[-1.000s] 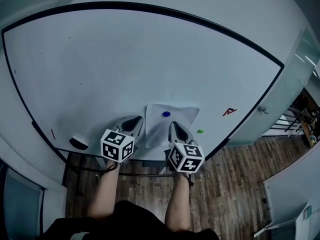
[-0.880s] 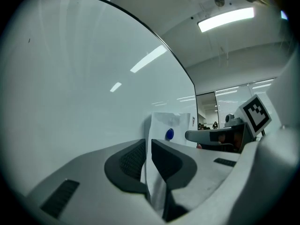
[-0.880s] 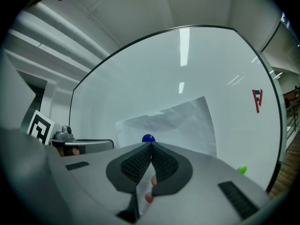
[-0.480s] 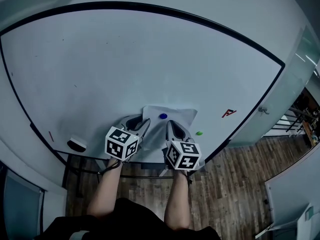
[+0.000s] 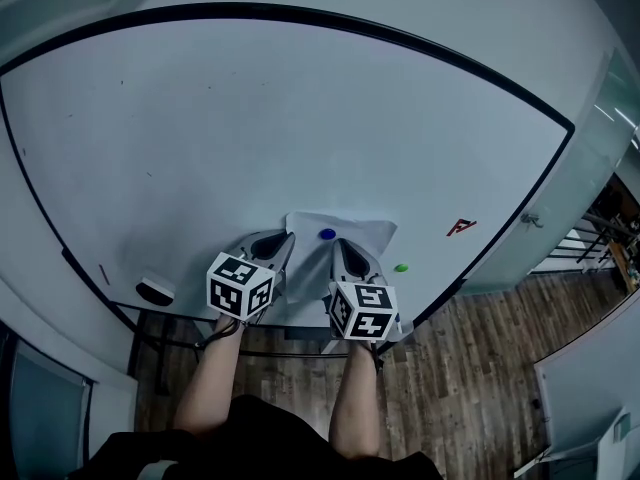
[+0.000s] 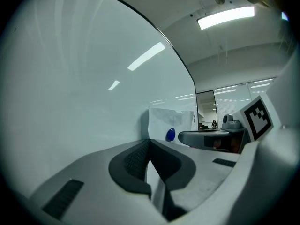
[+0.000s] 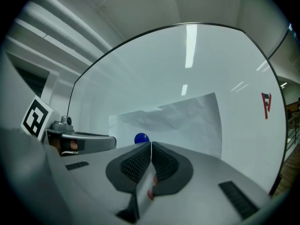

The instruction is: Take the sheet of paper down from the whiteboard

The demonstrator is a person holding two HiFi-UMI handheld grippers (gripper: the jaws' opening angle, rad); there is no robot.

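A creased white sheet of paper (image 5: pixel 358 231) hangs low on the whiteboard (image 5: pixel 250 118), pinned by a blue magnet (image 5: pixel 327 234). My left gripper (image 5: pixel 279 245) is at the sheet's lower left edge. In the left gripper view its pads (image 6: pixel 136 159) meet with a white strip of paper (image 6: pixel 168 118) between them. My right gripper (image 5: pixel 347 253) is at the sheet's lower middle, just below the magnet. It is shut (image 7: pixel 151 144) on the paper (image 7: pixel 187 118), whose edge runs down between the ribbed pads. Both grippers point level at the board.
A green magnet (image 5: pixel 401 267) and a red mark (image 5: pixel 460 227) sit on the board right of the sheet. An eraser (image 5: pixel 155 290) rests on the board's tray at the lower left. Wooden floor (image 5: pixel 470 368) lies below, and glass partitions stand at the right.
My left gripper has moved right from beside the sheet onto its lower left edge. The sheet's lower part now bulges slightly between the two grippers. The right gripper has stayed put.
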